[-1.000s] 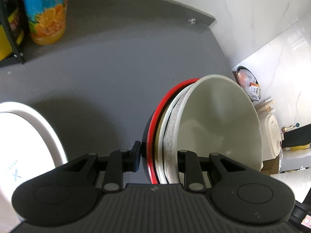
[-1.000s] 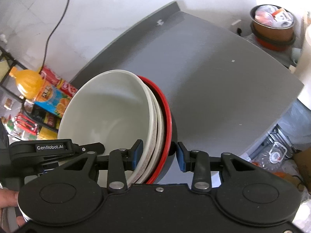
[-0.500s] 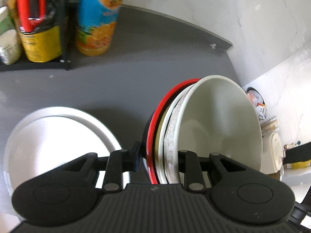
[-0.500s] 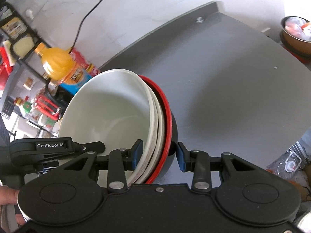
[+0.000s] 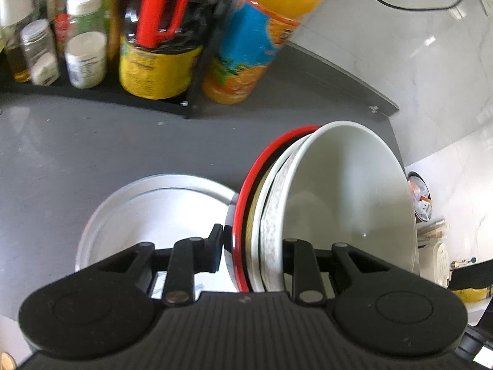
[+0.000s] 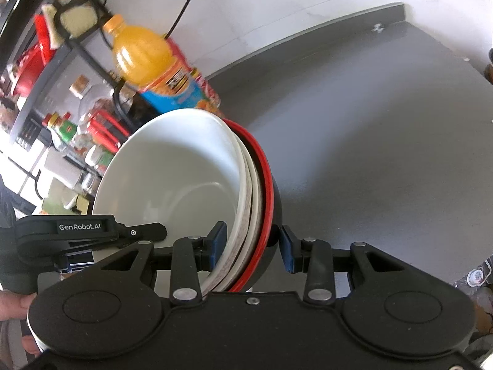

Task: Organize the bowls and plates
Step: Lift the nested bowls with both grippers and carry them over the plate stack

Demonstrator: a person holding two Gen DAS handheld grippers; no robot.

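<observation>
Both grippers clamp the same nested stack of bowls (image 5: 323, 215) from opposite rim sides. In the left wrist view the left gripper (image 5: 251, 256) has its jaws closed across the stack's rim at lower centre. In the right wrist view the right gripper (image 6: 252, 246) holds the far side, one pad inside the white bowl and the other against the black outer wall.

The stack is carried tilted, the white inner bowl (image 6: 172, 182) innermost and the red-rimmed bowl (image 5: 262, 166) outermost.

The relation that matters appears only in the left wrist view: the white plate (image 5: 148, 212) lies flat on the grey counter (image 5: 92, 148), left of and below the stack, nearer the left gripper.

The right wrist view misses the plate but shows the orange juice bottle (image 6: 148, 64) and shelf rack (image 6: 61, 71) in its upper left.
</observation>
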